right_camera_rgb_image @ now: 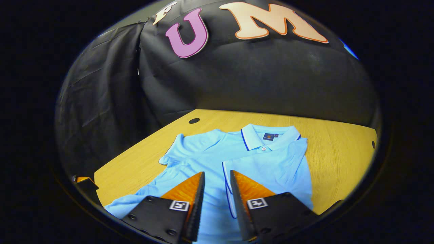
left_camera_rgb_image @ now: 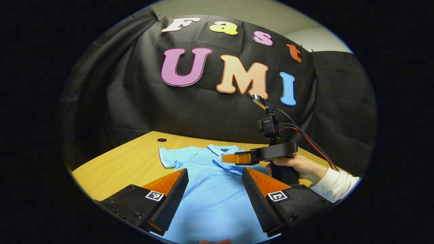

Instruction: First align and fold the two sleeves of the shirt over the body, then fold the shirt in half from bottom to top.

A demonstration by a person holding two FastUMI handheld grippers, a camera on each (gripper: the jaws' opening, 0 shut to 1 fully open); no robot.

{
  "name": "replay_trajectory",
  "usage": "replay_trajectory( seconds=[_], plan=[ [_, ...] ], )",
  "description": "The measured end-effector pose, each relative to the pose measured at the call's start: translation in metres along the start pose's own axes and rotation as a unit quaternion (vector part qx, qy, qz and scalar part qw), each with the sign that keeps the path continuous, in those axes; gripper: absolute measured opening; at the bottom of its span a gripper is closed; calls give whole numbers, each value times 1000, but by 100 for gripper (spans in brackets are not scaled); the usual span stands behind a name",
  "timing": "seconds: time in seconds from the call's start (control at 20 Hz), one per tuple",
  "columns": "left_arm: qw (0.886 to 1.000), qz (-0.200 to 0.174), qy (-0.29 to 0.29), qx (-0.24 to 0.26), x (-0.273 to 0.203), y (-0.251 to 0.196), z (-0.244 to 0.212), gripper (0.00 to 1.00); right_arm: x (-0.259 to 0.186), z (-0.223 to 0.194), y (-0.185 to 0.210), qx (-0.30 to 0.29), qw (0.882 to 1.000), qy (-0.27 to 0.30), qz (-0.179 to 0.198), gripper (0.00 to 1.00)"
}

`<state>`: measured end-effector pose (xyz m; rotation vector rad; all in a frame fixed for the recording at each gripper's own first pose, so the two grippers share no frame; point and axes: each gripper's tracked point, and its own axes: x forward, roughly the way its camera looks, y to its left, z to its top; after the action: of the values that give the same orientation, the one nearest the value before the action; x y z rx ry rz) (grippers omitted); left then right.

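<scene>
Shirt (right_camera_rgb_image: 217, 152), light blue with a dark-trimmed collar (right_camera_rgb_image: 268, 135) at its far end, lies flat on the wooden tabletop (right_camera_rgb_image: 339, 149), its hem toward the near edge. In the right gripper view, one sleeve (right_camera_rgb_image: 271, 162) is already folded across the chest on the right side, its dark-edged cuff lying near the middle of the body, while the other sleeve (right_camera_rgb_image: 171, 154) still spreads out to the left. The right tongs (right_camera_rgb_image: 217, 184) hang just above the folded sleeve's cuff edge, fingers a narrow gap apart with nothing pinched between them. In the left gripper view, the left tongs (left_camera_rgb_image: 215, 181) are spread wide over the near part of the shirt body, holding nothing. Farther right in that view, a hand (left_camera_rgb_image: 298, 166) in a white sleeve holds the other tool over the shirt. A dark round hole (right_camera_rgb_image: 194, 120) sits in the tabletop beyond the shirt's left shoulder.
</scene>
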<state>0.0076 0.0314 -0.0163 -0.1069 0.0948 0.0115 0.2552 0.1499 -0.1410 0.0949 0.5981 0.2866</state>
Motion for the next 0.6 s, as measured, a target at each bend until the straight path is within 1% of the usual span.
replay_trajectory(
  seconds=[0.1,0.15,0.25,0.4,0.5,0.6],
  plan=[
    [1000,1,0,-3,0,1,-2,94,-13,3,9,12,1000,-10,17,81],
    [1000,2,2,-4,2,2,-3,94,-24,6,12,19,999,-18,25,95],
    [1000,5,5,-7,4,5,-5,94,-49,11,7,15,999,-38,24,97],
    [1000,15,12,-21,6,14,-9,94,-94,13,-7,-15,997,-74,1,98],
    [999,20,17,-29,8,19,-12,94,-125,7,-12,-23,995,-93,-1,98],
    [999,39,19,-27,10,35,-15,95,-157,-8,-26,-34,995,-94,-12,98]
  ],
)
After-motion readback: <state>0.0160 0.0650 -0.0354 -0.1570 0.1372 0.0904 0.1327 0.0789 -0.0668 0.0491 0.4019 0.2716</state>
